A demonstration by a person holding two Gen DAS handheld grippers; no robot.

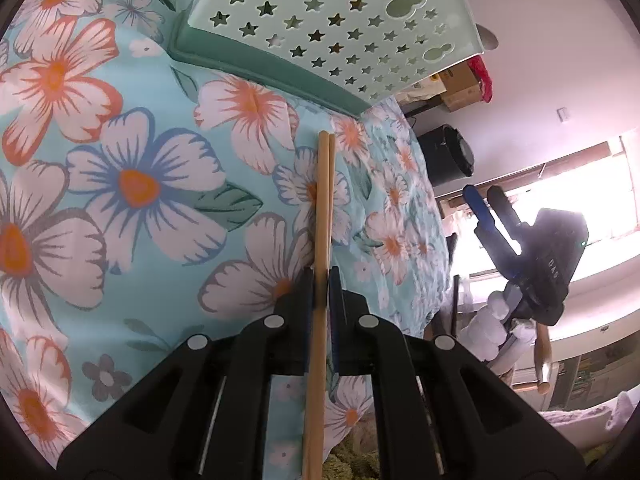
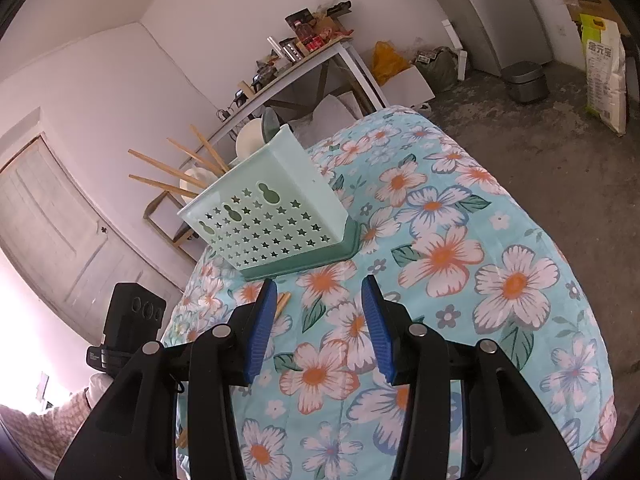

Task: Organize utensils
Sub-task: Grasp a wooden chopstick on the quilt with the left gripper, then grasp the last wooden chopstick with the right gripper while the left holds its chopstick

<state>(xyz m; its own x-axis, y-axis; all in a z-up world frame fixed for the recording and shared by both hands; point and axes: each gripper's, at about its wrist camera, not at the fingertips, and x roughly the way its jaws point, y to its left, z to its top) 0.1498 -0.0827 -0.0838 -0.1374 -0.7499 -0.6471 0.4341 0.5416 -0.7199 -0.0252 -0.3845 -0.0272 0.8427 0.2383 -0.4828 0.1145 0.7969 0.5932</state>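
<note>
My left gripper [image 1: 321, 280] is shut on a pair of wooden chopsticks [image 1: 325, 200] that point forward over the floral tablecloth [image 1: 140, 184], tips near the base of a mint-green utensil basket [image 1: 320, 20] with star-shaped holes. The right wrist view shows the same basket [image 2: 272, 216] holding several chopsticks [image 2: 180, 164] that stick out at its far side. My right gripper [image 2: 320, 282] hovers open just in front of it, nothing between its blue pads [image 2: 380, 328]. The held chopsticks' tips [image 2: 282, 304] peek out beside its left finger. In the left wrist view the right gripper [image 1: 483, 192] hangs off the table's right edge.
White bowls [image 2: 248, 140] stand behind the basket. Beyond the table are a cluttered shelf [image 2: 304, 52], a grey bin [image 2: 524, 80], a rice sack [image 2: 604, 80] and bare floor [image 2: 560, 152]. A white-gloved hand [image 1: 492, 328] grips the right tool. The cloth drops off at the table edge [image 1: 432, 216].
</note>
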